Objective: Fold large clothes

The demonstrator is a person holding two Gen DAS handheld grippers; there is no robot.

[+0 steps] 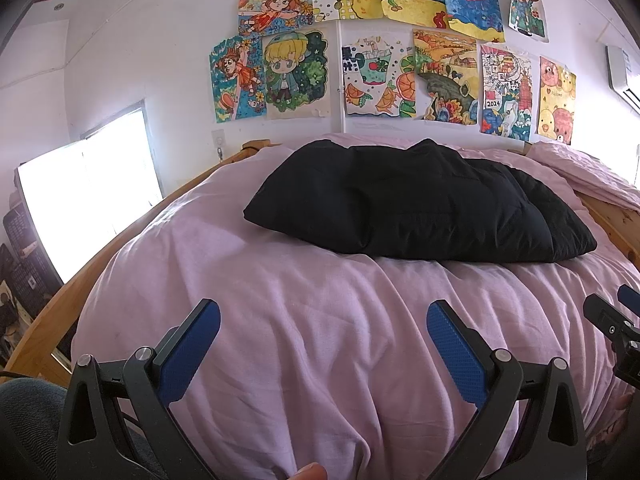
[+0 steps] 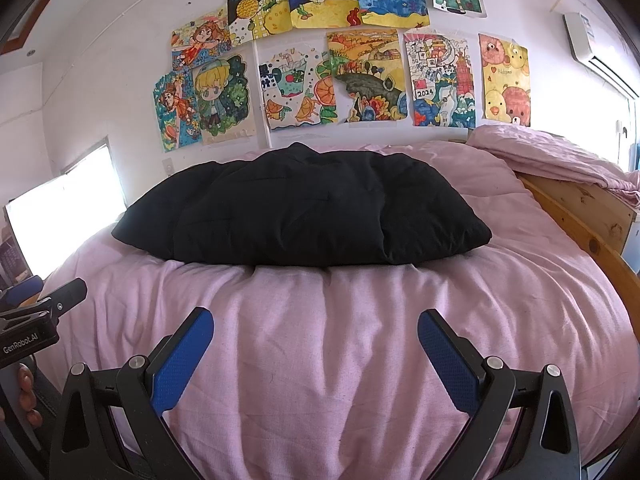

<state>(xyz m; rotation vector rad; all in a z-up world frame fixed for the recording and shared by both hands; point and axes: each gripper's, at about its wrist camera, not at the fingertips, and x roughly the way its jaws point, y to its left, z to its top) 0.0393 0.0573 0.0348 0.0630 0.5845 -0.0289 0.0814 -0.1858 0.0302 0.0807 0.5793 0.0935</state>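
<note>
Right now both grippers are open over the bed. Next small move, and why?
Probably withdraw or stay put: the black garment already lies as a compact folded bundle on the pink sheet, apart from both the left gripper and right gripper, which are open and hold nothing.

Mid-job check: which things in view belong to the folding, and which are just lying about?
Belongs to the job:
black padded garment, folded into a bundle on the pink bed cover
left gripper, open, holding nothing
right gripper, open, holding nothing

Just lying about:
drawings on the wall
folded pink bedding by the wooden bed frame
air conditioner
</note>
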